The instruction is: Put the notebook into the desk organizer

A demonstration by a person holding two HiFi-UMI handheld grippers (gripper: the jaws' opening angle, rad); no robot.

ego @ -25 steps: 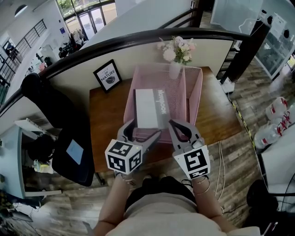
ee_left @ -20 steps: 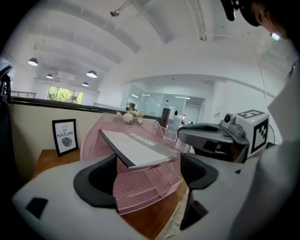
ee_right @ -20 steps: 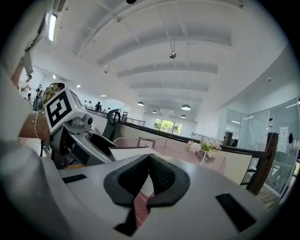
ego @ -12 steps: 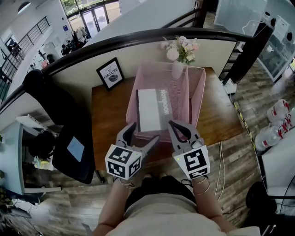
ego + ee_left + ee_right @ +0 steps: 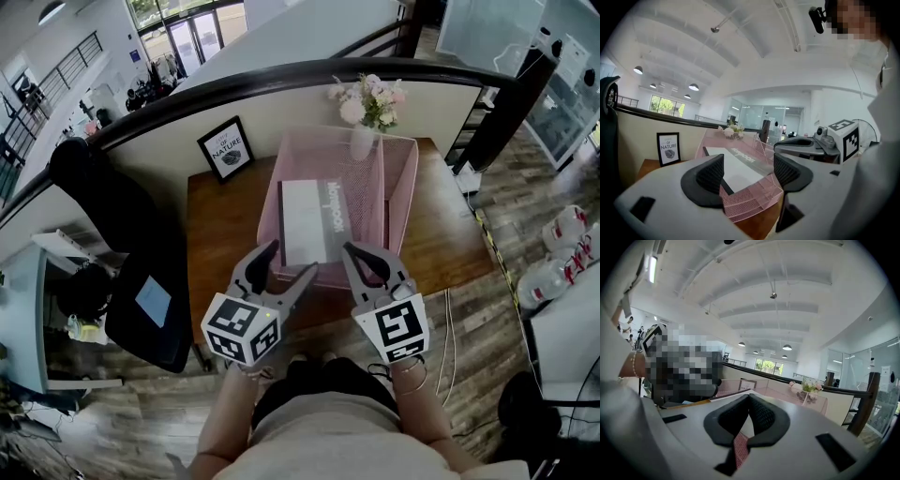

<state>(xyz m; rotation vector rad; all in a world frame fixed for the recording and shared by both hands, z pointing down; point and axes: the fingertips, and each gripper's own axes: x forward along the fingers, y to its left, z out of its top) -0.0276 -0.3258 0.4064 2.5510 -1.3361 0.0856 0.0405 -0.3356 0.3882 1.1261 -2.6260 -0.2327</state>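
The notebook (image 5: 305, 223), white with a grey spine strip, lies flat inside the pink mesh desk organizer (image 5: 398, 187) on the wooden desk (image 5: 220, 253). Both grippers hover at the desk's near edge, just short of the organizer's front wall. My left gripper (image 5: 288, 261) has its jaws apart and closing, with nothing between them. In the left gripper view the notebook (image 5: 736, 166) and the organizer's front corner (image 5: 754, 199) show beyond the left gripper (image 5: 749, 174). My right gripper (image 5: 349, 249) is shut and empty; in its own view the right gripper's (image 5: 749, 399) tips meet.
A framed "NATURE" print (image 5: 225, 148) leans at the desk's back left. A vase of flowers (image 5: 364, 108) stands behind the organizer. A black chair (image 5: 122, 253) sits left of the desk. A curved dark railing (image 5: 281, 75) runs behind, and water bottles (image 5: 562, 244) stand on the floor at right.
The left gripper's jaws have narrowed and its marker cube has drifted slightly down and left. The notebook and the right gripper stay as they were.
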